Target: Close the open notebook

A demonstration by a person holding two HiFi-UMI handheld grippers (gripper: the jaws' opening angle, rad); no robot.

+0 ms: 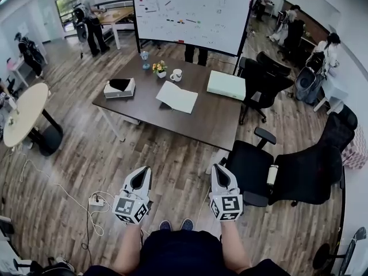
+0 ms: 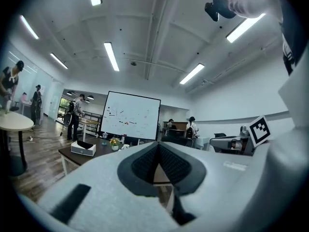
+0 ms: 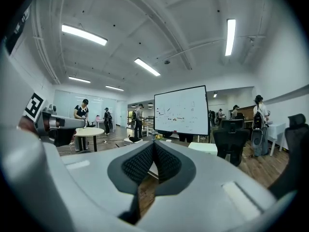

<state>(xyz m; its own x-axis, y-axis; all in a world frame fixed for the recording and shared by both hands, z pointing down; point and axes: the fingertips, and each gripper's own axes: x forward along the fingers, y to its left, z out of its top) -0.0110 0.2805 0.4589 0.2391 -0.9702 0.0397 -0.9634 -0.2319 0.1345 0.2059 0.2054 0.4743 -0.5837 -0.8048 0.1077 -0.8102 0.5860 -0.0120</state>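
Well ahead of both grippers: notebook (image 1: 177,96) lies open on table (image 1: 214,128) | left gripper (image 1: 144,171): jaws together, empty | right gripper (image 1: 218,169): jaws together, empty | both far from notebook

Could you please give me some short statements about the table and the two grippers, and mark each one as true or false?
1. The notebook lies open on the table. True.
2. The left gripper is shut on the notebook. False: its jaws are together on nothing, and it is over the floor, short of the table.
3. A mug stands on the table beyond the notebook. True.
4. The tissue box is to the right of the notebook. False: in the head view it is to the notebook's left.
5. The right gripper is wide open. False: its jaws are together and hold nothing.
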